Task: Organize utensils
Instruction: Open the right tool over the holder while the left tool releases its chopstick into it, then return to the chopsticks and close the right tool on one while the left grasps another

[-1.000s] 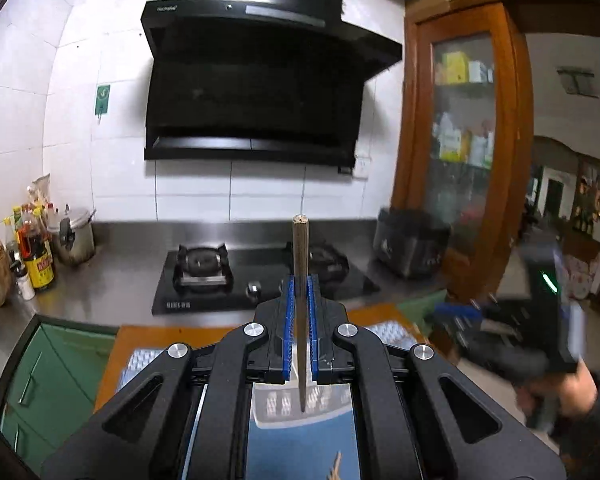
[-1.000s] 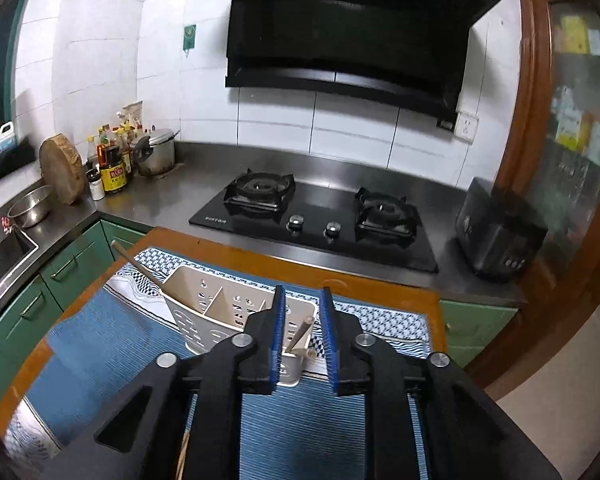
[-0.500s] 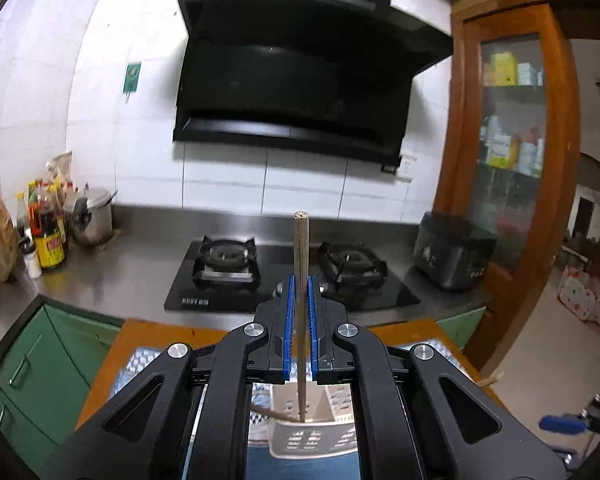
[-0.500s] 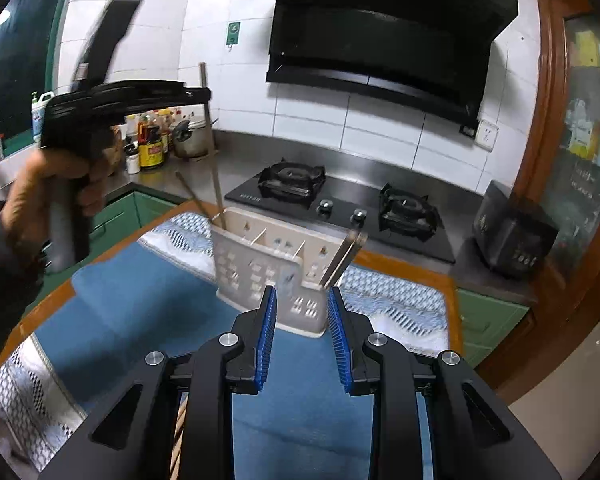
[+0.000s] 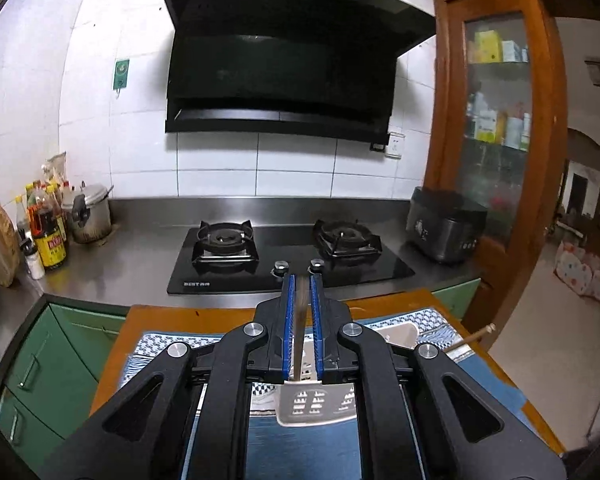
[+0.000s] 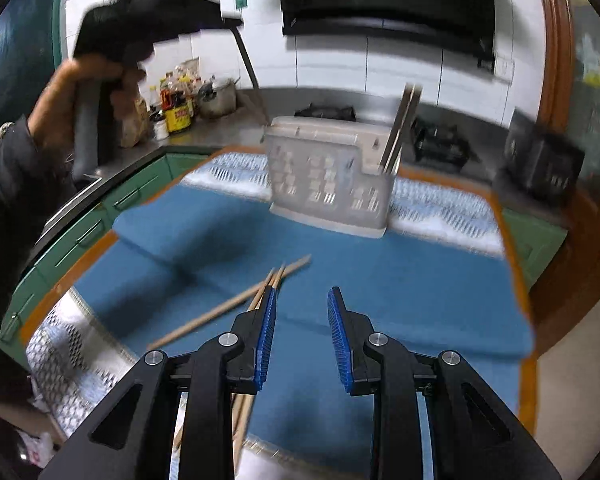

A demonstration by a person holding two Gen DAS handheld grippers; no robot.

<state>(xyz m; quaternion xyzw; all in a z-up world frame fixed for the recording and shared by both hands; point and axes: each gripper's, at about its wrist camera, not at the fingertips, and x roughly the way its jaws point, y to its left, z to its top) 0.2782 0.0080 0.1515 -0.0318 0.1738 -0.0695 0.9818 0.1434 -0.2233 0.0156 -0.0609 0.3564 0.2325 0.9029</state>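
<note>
My left gripper [image 5: 300, 276] hangs over the left end of a beige perforated utensil holder [image 5: 320, 404]. A brown chopstick [image 5: 299, 328] stands upright between its blue pads. The jaws are opening, a thin gap shows on each side, and the stick's lower end reaches into the holder. In the right wrist view the holder [image 6: 328, 176] stands on a blue mat [image 6: 420, 280], with chopsticks [image 6: 400, 128] leaning in its right compartment. Several loose chopsticks [image 6: 236, 304] lie on the mat just left of my right gripper [image 6: 302, 300], which hovers low, open and empty.
A person's hand [image 6: 72, 96] grips the left tool at upper left. Behind the table are a gas hob [image 5: 284, 252], sauce bottles [image 5: 48, 236], a pot [image 5: 92, 216] and a black appliance [image 5: 444, 224]. The mat covers an orange-edged table.
The right gripper dropped and backed away from the holder to the loose chopsticks. The left gripper came down over the holder, and its chopstick slid down between the pads.
</note>
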